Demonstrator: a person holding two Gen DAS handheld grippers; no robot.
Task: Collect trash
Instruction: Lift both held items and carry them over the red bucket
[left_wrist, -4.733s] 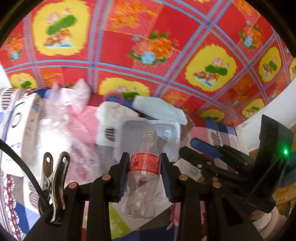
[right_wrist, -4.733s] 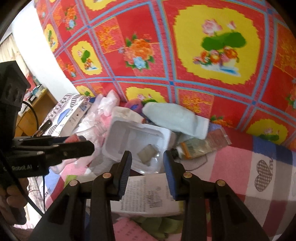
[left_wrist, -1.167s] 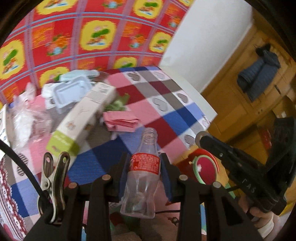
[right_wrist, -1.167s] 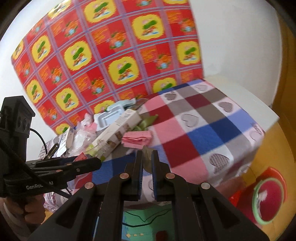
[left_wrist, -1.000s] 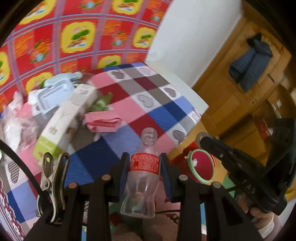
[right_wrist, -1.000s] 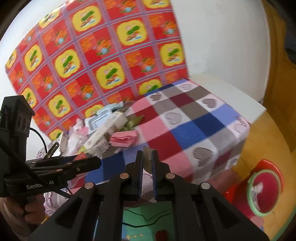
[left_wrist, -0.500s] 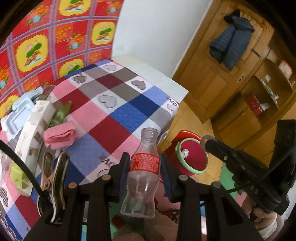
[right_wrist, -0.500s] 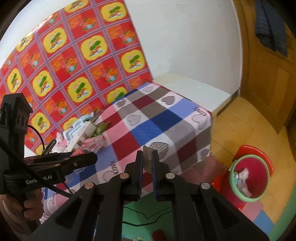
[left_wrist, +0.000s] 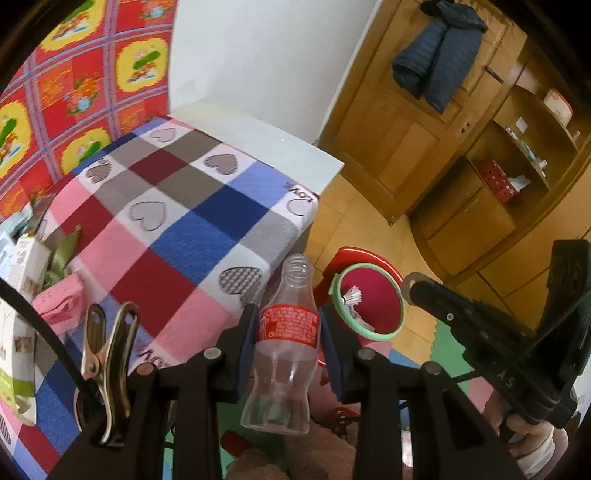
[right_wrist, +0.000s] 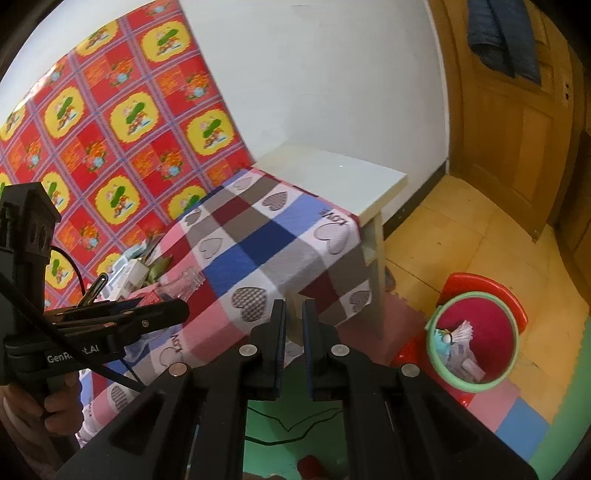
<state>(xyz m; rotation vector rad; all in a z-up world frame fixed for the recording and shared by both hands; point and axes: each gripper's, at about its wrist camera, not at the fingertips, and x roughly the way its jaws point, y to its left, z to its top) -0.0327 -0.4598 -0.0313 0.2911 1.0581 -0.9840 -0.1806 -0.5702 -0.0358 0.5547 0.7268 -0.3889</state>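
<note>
Through the left wrist view, the left gripper (left_wrist: 289, 334) is clamping a clear plastic bottle (left_wrist: 286, 343) by its red label, pads pressing on both sides; the bottle is standing upright, uncapped, waisted in shape and empty-looking. Beyond its neck, a red bin (left_wrist: 367, 304) with a mint-green rim is sitting on the yellow floor, with white scraps lying inside; nothing is standing between bottle and bin. The table's corner, draped in a checked cloth (left_wrist: 177, 221) with grey hearts, is reaching to just beside the bottle. At the far left, a crumpled pink wrapper (left_wrist: 59, 302) and a long cardboard box (left_wrist: 18, 332) are lying on the cloth. A dark padded jacket (left_wrist: 437, 51) is hanging on a wooden cabinet.

Through the right wrist view, the right gripper (right_wrist: 293, 332) is nearly closed, a narrow slit showing between its blue pads and a small pale scrap (right_wrist: 293, 325) seeming to sit pinched there, though this is hard to make out. The bin (right_wrist: 476, 339) is lying lower right, paper litter piled inside. The left gripper (right_wrist: 147, 317) is crossing the left side, the bottle's neck (right_wrist: 190, 280) poking above it, over the cloth (right_wrist: 258, 240).
</note>
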